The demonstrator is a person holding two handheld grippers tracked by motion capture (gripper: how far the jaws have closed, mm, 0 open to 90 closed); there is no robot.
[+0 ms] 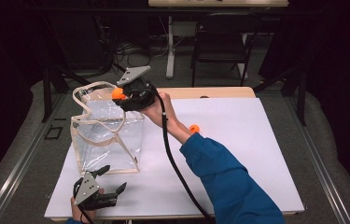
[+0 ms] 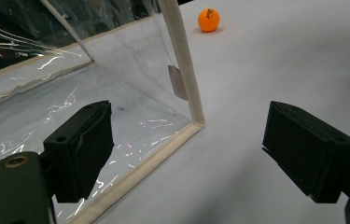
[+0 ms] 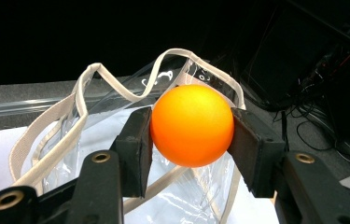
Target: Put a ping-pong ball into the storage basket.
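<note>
No writing is readable on the orange ball (image 3: pixel 192 125), which the right gripper (image 3: pixel 192 128) clamps between its pads above the open top of the clear bag (image 1: pixel 109 140). The blue-sleeved forearm reaches toward 11 o'clock. At 7 o'clock the left gripper (image 1: pixel 108 179) rests low with jaws spread and nothing between them. Its view adds a dark mark, too small to read, on a second orange ball (image 2: pixel 208 20) on the white table (image 1: pixel 238 140)

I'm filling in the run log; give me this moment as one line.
right gripper: shut on orange ball, above clear bag | left gripper: open, beside bag | second orange ball: on table
</note>
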